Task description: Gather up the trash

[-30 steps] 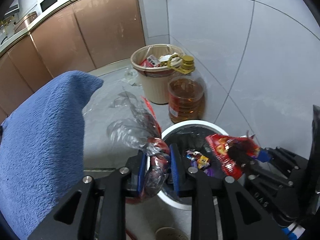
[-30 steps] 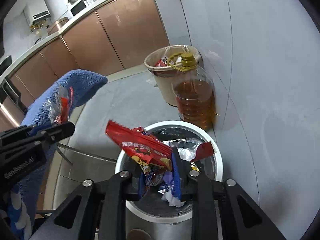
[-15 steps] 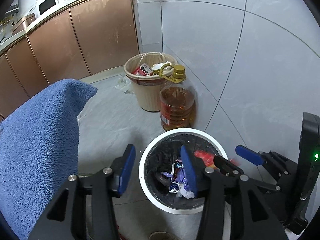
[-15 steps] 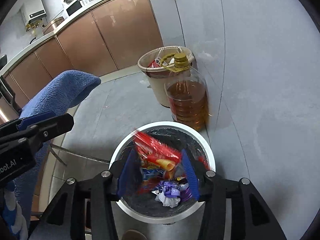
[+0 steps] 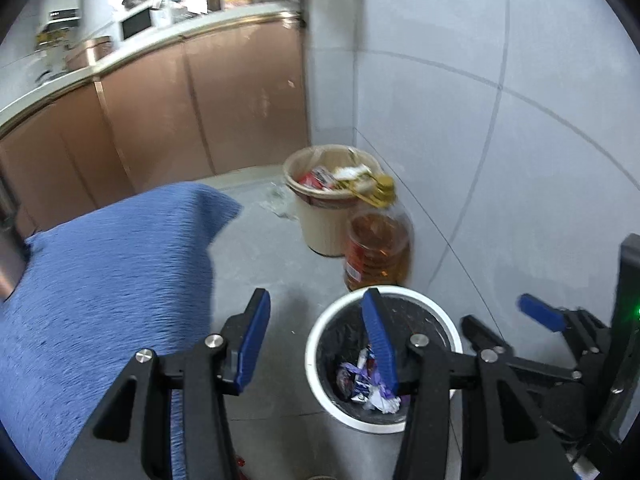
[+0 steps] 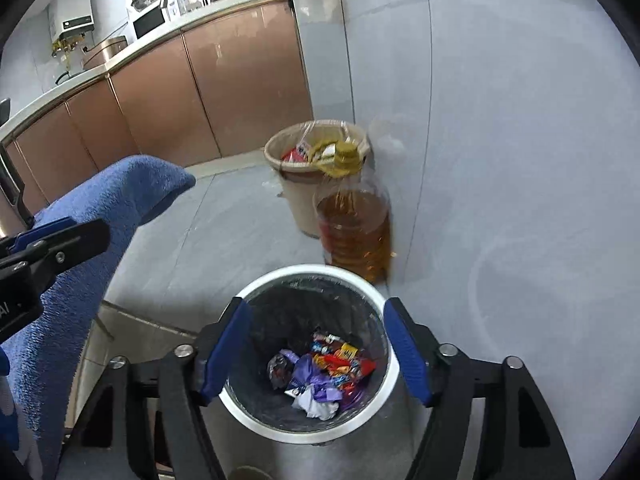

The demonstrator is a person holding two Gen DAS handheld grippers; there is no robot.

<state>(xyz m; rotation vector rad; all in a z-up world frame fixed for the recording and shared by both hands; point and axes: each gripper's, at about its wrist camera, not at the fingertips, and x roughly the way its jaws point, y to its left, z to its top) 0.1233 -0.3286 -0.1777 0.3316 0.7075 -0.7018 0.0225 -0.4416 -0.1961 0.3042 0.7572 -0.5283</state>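
Wrappers [image 6: 320, 372] in bin [image 6: 256, 416]; print unreadable.

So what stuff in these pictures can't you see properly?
- Bottom of the white-rimmed round bin with black liner: right wrist view, the pile of crumpled colourful wrappers covers it.
- Same pile, left wrist view: a blue-padded finger of the left gripper blocks part.
- Yellow cap of the clear oil jug: left wrist view, motion-blurred.
- Beige bin contents: too small to name.
- Countertop appliances: tiny, edge-warped.
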